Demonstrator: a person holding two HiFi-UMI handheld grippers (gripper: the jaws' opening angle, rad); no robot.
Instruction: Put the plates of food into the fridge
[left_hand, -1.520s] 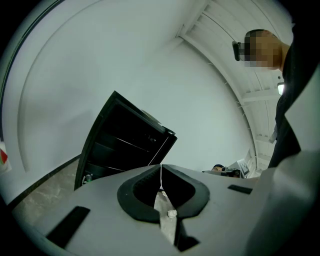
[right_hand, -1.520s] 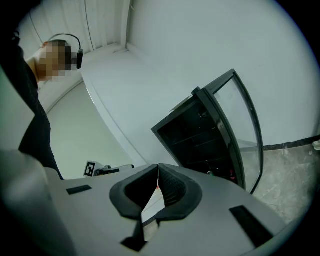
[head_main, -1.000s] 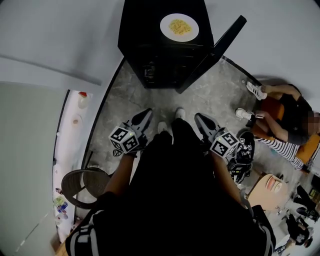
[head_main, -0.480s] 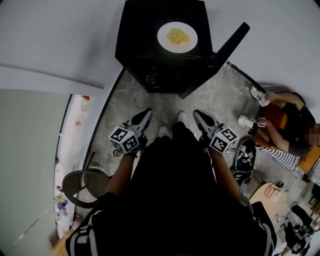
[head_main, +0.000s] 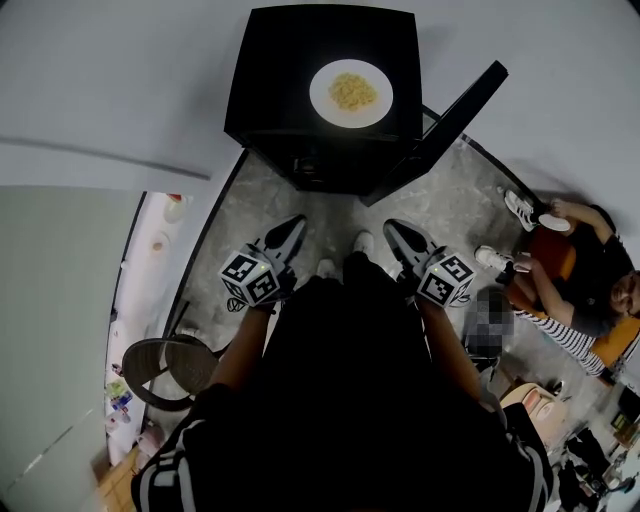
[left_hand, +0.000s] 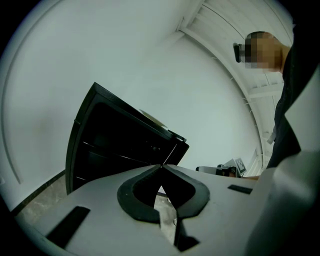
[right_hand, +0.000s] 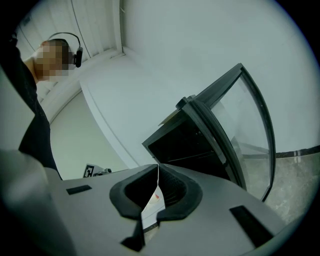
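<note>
A white plate of yellow food (head_main: 351, 93) rests on top of the small black fridge (head_main: 300, 70) at the top of the head view. The fridge door (head_main: 445, 128) stands open to the right. My left gripper (head_main: 291, 232) and right gripper (head_main: 392, 231) are held side by side over the floor, short of the fridge, both pointing at it. Both are shut with nothing between the tips. In the left gripper view the left gripper (left_hand: 161, 166) faces the fridge (left_hand: 115, 145). The right gripper (right_hand: 158, 165) faces the dark fridge interior (right_hand: 182, 145) and the glass door (right_hand: 250, 127).
A person sits on an orange seat (head_main: 585, 265) at the right, feet out on the stone floor (head_main: 450, 205). A round dark chair (head_main: 165, 372) stands at the lower left beside a white ledge with bottles (head_main: 150, 250). White walls flank the fridge.
The fridge and plate have come lower and nearer in the head view as the person walks toward them. Both grippers keep their pose and stay shut.
</note>
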